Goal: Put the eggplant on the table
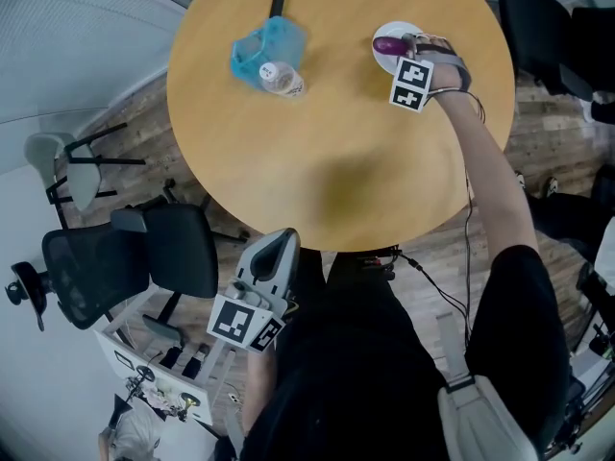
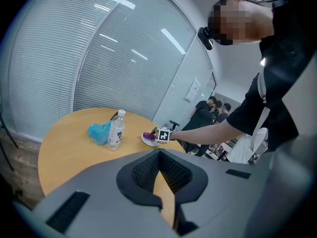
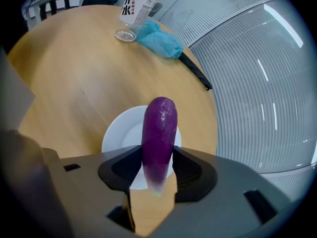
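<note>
Right gripper [image 3: 158, 156]: jaws clamped on the pale end of the eggplant [image 3: 159, 130], whose purple body projects beyond the tips, above the white plate [image 3: 118, 132] on the table [image 3: 74, 83]. Left gripper [image 2: 159, 155]: jaws together, nothing between.

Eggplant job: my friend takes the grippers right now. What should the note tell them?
Right gripper: shut on the purple eggplant, above the small round white plate; lifted or not, cannot tell.
Left gripper: shut, empty, off the round wooden table, by its near edge.
Done: eggplant gripped.
Left: move it off the plate, set it on bare tabletop, release.
</note>
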`<action>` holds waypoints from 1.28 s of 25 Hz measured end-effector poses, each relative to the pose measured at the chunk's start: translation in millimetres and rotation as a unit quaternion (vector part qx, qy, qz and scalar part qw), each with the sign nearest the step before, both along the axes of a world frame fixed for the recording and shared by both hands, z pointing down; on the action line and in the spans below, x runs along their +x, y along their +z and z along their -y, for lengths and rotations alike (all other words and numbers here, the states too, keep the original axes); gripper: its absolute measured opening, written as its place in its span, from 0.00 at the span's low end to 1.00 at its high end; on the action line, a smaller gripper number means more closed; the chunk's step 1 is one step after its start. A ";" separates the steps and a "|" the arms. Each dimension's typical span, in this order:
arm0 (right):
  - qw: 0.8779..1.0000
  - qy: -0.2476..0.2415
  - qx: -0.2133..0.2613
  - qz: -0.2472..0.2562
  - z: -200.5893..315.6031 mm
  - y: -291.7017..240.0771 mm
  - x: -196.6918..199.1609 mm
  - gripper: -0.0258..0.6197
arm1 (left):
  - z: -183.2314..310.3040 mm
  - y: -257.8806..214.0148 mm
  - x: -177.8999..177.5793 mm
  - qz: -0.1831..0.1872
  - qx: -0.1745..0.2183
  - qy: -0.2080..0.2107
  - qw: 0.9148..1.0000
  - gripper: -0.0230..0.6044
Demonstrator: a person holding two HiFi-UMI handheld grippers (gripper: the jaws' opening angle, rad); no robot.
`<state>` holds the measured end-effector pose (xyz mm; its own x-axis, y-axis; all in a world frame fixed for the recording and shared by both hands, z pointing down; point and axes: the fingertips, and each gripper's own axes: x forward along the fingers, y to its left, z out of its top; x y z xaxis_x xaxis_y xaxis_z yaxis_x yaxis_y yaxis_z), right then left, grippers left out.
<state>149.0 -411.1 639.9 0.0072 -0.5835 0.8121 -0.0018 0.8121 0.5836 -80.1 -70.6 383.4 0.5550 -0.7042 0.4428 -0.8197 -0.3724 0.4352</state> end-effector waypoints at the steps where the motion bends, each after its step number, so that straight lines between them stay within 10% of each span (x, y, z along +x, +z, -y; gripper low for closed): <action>1: 1.000 -0.003 0.000 -0.005 0.5 1.1 0.5 0.35 | 0.6 0.8 -0.6 0.000 -0.001 0.000 1.000 0.05; 32: 0.999 -0.021 0.002 -0.040 -5.1 3.9 5.1 0.42 | -7.5 2.1 -7.9 0.003 0.003 -0.008 1.000 0.05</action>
<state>154.1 -406.0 643.7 0.0464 -0.5876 0.8078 0.0790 0.8083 0.5834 -88.0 -63.1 385.5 0.5415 -0.7149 0.4424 -0.8279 -0.3621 0.4282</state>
